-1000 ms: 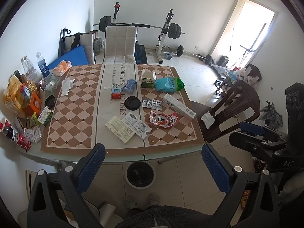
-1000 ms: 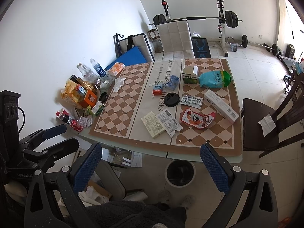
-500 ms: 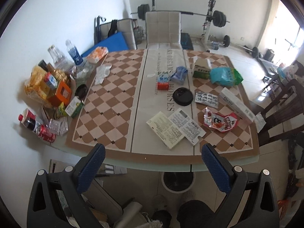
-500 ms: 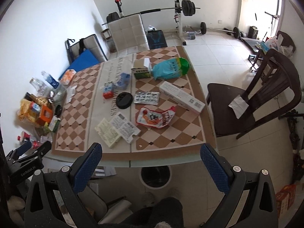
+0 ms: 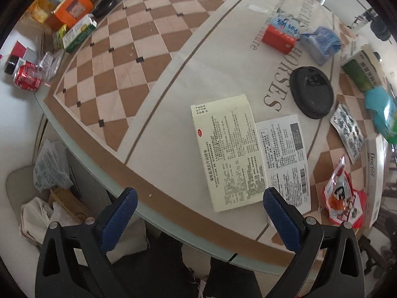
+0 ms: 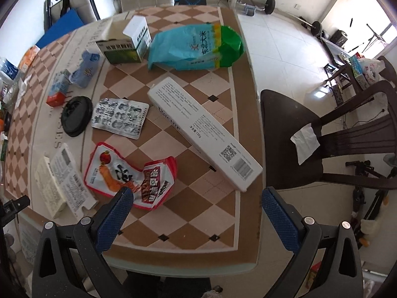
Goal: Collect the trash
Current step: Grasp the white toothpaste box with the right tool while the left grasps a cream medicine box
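Trash lies on a checkered table (image 5: pixel 104 82). My left gripper (image 5: pixel 198 219) is open and empty over the near edge, just short of a pale yellow flat box (image 5: pixel 227 152) and a white printed box (image 5: pixel 285 159). A black lid (image 5: pixel 312 92) lies beyond. My right gripper (image 6: pixel 194 219) is open and empty above the near right part of the table (image 6: pixel 203 206), close to a red snack wrapper (image 6: pixel 129 173) and a long white box (image 6: pixel 203 134). A blister pack (image 6: pixel 119 116) and a blue-green bag (image 6: pixel 196 47) lie farther off.
Snack boxes and a red can (image 5: pixel 26 78) crowd the table's left edge. A green box (image 6: pixel 121 49) and small cartons stand at the back. A dark chair (image 6: pixel 330 136) with a tissue stands right of the table. Bags lie on the floor at the left (image 5: pixel 49 168).
Both grippers have come down and forward from well above the floor to just over the table's near edge. The left one is over the flat boxes, the right over the red wrapper.
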`<act>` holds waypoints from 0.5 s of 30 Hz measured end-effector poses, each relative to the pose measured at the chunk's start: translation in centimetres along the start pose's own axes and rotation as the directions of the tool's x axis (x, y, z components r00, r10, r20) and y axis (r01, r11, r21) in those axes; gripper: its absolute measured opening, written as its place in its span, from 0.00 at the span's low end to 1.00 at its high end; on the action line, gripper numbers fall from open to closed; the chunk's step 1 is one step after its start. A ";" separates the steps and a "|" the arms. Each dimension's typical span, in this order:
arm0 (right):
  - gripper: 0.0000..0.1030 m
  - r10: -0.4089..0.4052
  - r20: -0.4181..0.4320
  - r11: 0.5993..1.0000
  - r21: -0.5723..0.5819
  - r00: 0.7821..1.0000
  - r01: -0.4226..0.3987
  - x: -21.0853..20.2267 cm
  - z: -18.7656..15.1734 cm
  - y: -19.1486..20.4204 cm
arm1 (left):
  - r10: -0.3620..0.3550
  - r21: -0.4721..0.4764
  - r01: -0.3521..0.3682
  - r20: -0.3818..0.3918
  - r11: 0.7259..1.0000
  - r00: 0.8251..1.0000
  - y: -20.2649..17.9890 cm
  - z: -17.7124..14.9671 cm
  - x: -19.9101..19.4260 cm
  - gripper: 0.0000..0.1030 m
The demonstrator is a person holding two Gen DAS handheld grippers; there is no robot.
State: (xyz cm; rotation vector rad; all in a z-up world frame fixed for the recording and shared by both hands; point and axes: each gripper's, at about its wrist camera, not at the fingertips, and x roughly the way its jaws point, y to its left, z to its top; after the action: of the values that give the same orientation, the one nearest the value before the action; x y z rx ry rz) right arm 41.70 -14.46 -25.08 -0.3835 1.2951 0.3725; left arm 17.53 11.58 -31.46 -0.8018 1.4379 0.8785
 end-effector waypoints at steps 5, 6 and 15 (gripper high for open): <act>1.00 -0.030 -0.081 0.996 -0.083 0.996 0.023 5.4 3.1 0.4 | -0.045 -0.103 0.035 -0.087 0.994 0.995 -1.5 2.0 4.1 1.00; 1.00 -0.030 -0.089 0.995 -0.098 0.996 0.022 6.3 3.6 0.5 | -0.052 -0.116 0.040 -0.095 0.992 0.994 -1.6 2.2 4.5 0.99; 0.75 -0.059 -0.142 0.983 -0.180 0.988 0.032 10.2 6.4 1.1 | -0.028 -0.053 0.026 -0.054 0.998 0.998 -1.5 1.8 3.4 0.69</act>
State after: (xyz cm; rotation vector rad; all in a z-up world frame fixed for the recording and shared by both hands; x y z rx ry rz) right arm 48.98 -9.92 -33.56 -0.5996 1.3984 0.4289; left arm 19.48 12.55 -34.97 -0.8887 1.4533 0.8829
